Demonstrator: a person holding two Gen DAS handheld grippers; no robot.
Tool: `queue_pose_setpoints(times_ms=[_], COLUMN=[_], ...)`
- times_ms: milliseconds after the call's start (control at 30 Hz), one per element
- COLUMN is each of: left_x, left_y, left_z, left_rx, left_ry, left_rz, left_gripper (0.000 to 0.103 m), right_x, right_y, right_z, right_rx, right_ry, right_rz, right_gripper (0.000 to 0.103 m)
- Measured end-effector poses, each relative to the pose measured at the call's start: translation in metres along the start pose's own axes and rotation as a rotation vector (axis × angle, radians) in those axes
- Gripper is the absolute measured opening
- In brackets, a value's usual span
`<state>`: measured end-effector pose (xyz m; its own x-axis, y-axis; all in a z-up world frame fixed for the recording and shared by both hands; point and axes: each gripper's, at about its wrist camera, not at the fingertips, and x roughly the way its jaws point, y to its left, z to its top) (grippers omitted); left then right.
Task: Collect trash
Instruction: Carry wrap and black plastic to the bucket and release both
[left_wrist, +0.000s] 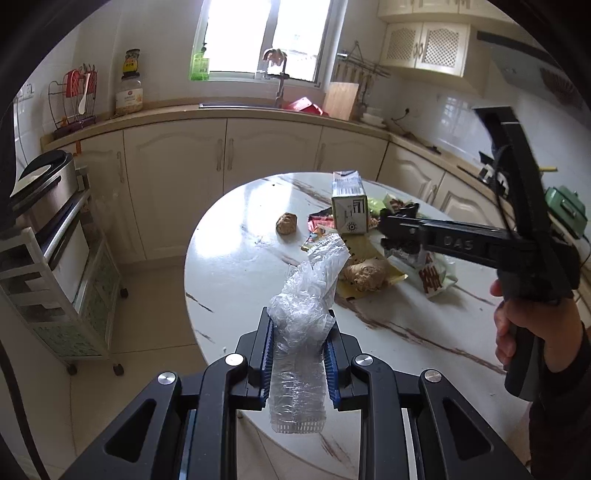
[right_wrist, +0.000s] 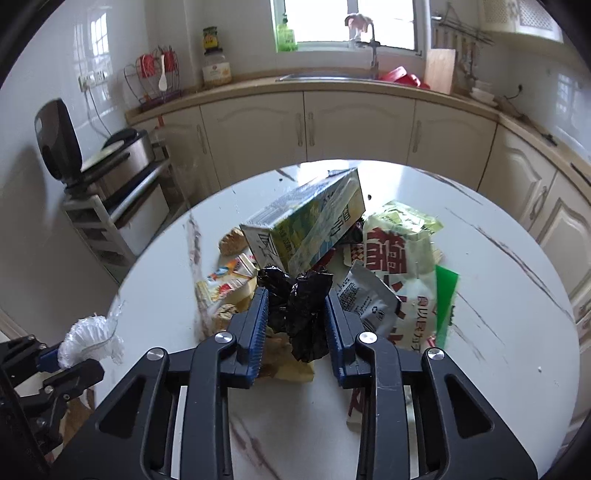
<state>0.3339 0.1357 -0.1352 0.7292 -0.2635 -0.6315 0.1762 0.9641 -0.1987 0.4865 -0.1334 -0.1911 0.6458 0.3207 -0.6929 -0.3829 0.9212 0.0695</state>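
Observation:
My left gripper (left_wrist: 298, 325) is shut on a crumpled clear plastic wrapper (left_wrist: 303, 302) and holds it above the near edge of the round marble table (left_wrist: 236, 266). It also shows in the right wrist view (right_wrist: 85, 341) at the lower left. My right gripper (right_wrist: 295, 299) is shut on a crumpled black plastic bag (right_wrist: 301, 306) over the trash pile; in the left wrist view it (left_wrist: 400, 229) reaches in from the right. The pile holds a milk carton (right_wrist: 306, 225), a large snack bag (right_wrist: 400, 266), a silver packet (right_wrist: 365, 295) and brown paper balls (left_wrist: 287, 223).
Cream kitchen cabinets (left_wrist: 207, 177) and a counter with a sink (right_wrist: 325, 76) run behind the table. A white cart with an appliance (left_wrist: 48, 206) stands on the floor at the left. Small wrappers (right_wrist: 227, 278) lie left of the pile.

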Motion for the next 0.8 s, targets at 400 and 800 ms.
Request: queue_pose_setpoints(times_ms=[400,800], left_x=[-0.076,-0.088], left_y=[0.082,0.183], left_z=[-0.047,-0.134], left_rx=[-0.13,-0.303], left_ry=[-0.025,0.168], left_rz=[0.095,0.271], left_gripper=[0.02,0.021], right_x=[-0.065,0.031], right_y=[0.116,0.264], right_z=[-0.007,-0.061], right_rx=[-0.096,-0.276], right_ry=[-0.087,0.13], right_rz=[0.261,0.369], right_gripper=[0.028,0.028])
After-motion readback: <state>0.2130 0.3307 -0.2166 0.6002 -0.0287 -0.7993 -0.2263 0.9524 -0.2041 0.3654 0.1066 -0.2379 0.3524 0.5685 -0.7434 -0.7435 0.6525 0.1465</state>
